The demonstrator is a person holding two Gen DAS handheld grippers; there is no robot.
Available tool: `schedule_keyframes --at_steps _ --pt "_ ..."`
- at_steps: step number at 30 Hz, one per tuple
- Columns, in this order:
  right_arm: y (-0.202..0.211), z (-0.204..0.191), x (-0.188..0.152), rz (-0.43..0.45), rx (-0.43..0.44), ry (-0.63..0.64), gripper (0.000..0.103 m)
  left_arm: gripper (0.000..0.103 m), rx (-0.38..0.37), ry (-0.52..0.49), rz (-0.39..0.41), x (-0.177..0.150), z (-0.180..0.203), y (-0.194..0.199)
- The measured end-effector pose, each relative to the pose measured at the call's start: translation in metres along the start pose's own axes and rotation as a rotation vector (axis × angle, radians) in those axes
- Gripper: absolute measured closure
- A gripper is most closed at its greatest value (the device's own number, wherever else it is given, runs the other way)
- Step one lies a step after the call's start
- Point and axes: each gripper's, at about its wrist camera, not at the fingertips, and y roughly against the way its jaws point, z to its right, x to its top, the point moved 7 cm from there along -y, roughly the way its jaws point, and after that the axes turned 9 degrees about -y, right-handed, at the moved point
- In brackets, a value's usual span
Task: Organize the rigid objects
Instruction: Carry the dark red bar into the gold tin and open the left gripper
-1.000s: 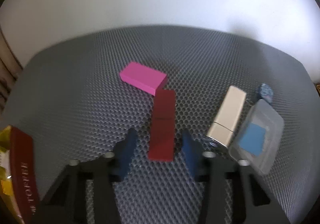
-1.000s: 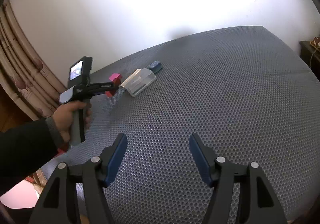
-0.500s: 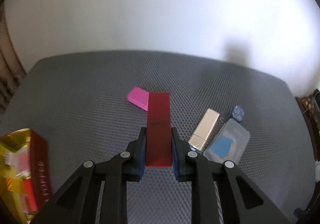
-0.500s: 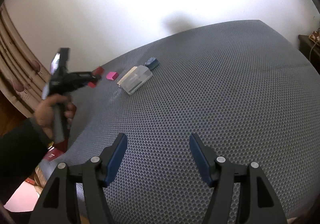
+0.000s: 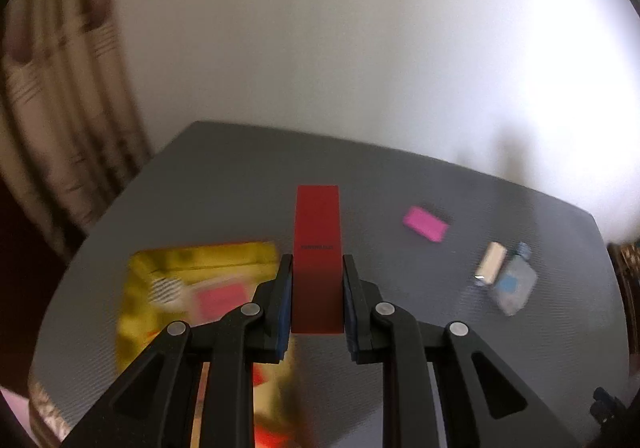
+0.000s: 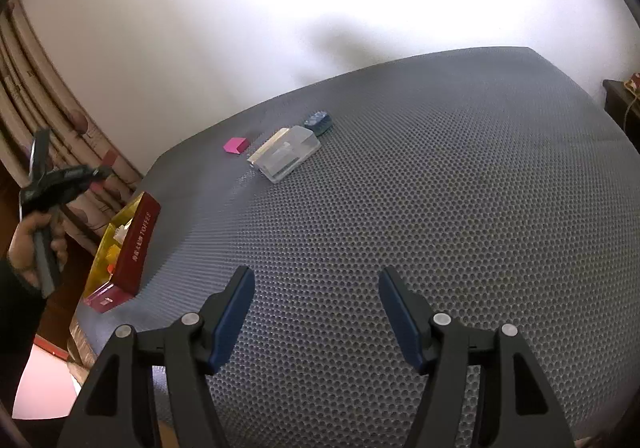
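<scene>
Surface: a grey honeycomb-textured mat covers the table, with a white wall behind and a patterned curtain at the left edge.

Held thing: my left gripper is clamped on a dark red rectangular block. The pads press both of its long sides and nothing else sits between them.

Block axis: the block's length runs straight out along my fingers, its far end pointing away from me and well clear of the mat.

Likely target: a yellow open box with a dark red printed side stands at the mat's left edge. It shows in the left wrist view as a blurred yellow shape.

Key relation: the box lies below and just left of the held block, so I judge the coming move to be a short shift left and a lowering.

Nearer hand: my left hand is up beside the box. My right gripper rests apart over bare mat, jaws half spread and empty.

Left on the mat: a pink rectangular block, a cream and silver oblong case, a clear plastic case with a blue insert and a small blue patterned piece lie well apart from the box, to the right.

Risk: with the block sticking out forward, its far end could catch the box wall if I tilt it down too early.
</scene>
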Motion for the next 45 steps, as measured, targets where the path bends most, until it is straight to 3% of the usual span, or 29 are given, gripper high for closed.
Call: schedule_keyframes --at_steps 5,8,16,21,31,43,45 --pt "0.001 -0.004 -0.001 0.000 0.005 0.002 0.037 0.084 0.065 0.053 -0.056 -0.034 -0.056 0.005" --pt "0.002 -0.005 -0.003 -0.004 0.005 0.005 0.037 0.085 0.077 0.073 -0.081 -0.057 -0.066 0.003" --pt "-0.001 -0.005 -0.004 -0.018 0.004 0.008 0.037 0.084 0.075 0.098 -0.145 -0.106 -0.062 -0.003" --pt "-0.003 -0.003 -0.004 -0.024 0.007 0.004 0.037 0.084 0.118 0.126 -0.206 -0.137 -0.066 -0.014" --pt "-0.002 -0.001 -0.005 -0.031 0.006 -0.005 0.037 0.084 0.183 0.165 -0.277 -0.160 -0.075 -0.040" --pt "0.000 -0.001 -0.005 -0.028 0.003 0.001 0.037 0.084 0.220 0.150 -0.284 -0.163 -0.082 -0.045" --pt "0.000 0.000 -0.006 -0.029 0.003 0.001 0.037 0.073 0.221 0.141 -0.287 -0.163 -0.081 -0.045"
